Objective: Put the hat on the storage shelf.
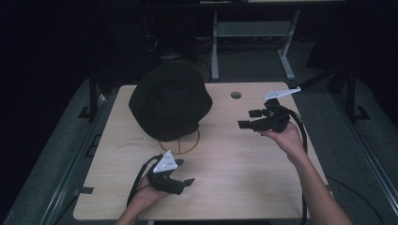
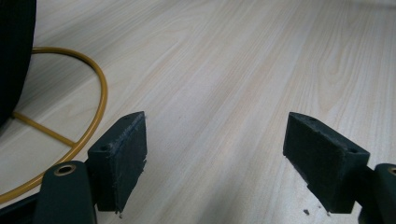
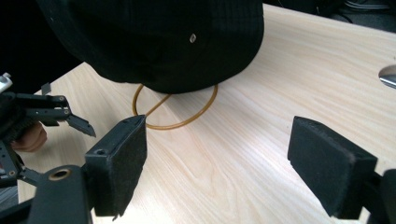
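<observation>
A black cap (image 1: 169, 101) lies on the wooden table (image 1: 244, 178), covering the far part of a yellow ring mark (image 1: 187, 145). My left gripper (image 1: 184, 172) hovers open at the front, just this side of the ring, with nothing between its jaws. In the left gripper view the open gripper (image 2: 215, 140) faces bare wood, with the ring (image 2: 100, 93) and the cap's edge (image 2: 14, 46) at the left. My right gripper (image 1: 247, 118) is open to the right of the cap, pointing toward it. The right gripper view shows that gripper (image 3: 217, 154) open, the cap (image 3: 159, 37), the ring (image 3: 187, 122) and the left gripper (image 3: 77, 116) beyond.
A round cable hole (image 1: 236, 94) sits in the table near its far edge, right of the cap. Behind the table stands a grey metal frame (image 1: 286, 56) on a dark floor. Dark rails run along both sides of the table.
</observation>
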Available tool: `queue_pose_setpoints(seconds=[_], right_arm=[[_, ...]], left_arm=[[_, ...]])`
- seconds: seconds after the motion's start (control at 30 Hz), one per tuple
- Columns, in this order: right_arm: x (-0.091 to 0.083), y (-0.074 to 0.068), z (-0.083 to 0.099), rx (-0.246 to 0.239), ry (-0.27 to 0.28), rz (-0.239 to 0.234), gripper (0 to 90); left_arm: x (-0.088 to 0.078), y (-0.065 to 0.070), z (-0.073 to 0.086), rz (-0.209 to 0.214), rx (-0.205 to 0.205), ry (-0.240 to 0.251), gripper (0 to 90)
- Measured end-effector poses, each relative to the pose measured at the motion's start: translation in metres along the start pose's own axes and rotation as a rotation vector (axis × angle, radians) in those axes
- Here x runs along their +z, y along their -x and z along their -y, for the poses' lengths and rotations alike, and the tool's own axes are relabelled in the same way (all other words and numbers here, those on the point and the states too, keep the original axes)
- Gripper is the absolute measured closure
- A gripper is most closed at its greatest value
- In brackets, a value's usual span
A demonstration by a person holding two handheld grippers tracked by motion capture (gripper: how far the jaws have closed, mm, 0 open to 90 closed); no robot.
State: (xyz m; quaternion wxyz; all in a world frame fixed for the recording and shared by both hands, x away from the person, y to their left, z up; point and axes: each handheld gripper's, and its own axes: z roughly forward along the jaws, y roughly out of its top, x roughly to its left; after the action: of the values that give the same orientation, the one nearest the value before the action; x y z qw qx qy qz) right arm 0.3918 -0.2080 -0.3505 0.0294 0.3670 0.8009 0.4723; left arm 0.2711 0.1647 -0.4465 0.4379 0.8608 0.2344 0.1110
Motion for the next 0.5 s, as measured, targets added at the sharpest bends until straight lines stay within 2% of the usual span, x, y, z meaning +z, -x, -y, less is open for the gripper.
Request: queue_pose_setpoints(seconds=[0.5], right_arm=[[-0.001,0.006,0.026,0.030,-0.012,-0.012,19.1]], left_arm=[[-0.003,-0.003,0.002,-0.005,-0.010,0.001,21.4]])
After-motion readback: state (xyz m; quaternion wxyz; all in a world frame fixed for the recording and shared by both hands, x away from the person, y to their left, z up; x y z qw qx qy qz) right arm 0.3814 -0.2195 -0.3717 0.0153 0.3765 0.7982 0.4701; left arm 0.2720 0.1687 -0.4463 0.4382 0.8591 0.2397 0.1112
